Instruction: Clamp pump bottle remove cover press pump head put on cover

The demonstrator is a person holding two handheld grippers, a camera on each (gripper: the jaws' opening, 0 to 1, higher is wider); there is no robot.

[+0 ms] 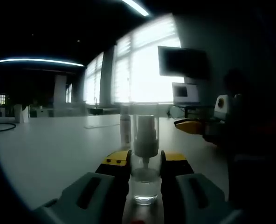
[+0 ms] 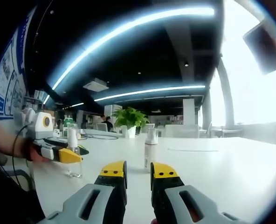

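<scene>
A small clear pump bottle (image 1: 145, 184) stands on the white table (image 1: 49, 144), its white pump head under a clear cover (image 1: 145, 122). My left gripper (image 1: 145, 161) is shut on the bottle's body, one yellow-tipped jaw pressed to each side. In the right gripper view the same bottle (image 2: 74, 169) stands at the left with the left gripper (image 2: 65, 154), held by a hand, clamped around its middle. My right gripper (image 2: 138, 172) hovers low over the table with a narrow gap between its jaws and nothing in it. It appears at the right of the left gripper view as the right gripper (image 1: 190, 125).
A second, white spray bottle (image 2: 150, 150) stands upright ahead of the right gripper; it is the white bottle (image 1: 125, 128) just behind the clamped one. A potted plant (image 2: 130, 119) sits farther back. A monitor (image 1: 182, 60) and a laptop (image 1: 184, 93) stand by the window.
</scene>
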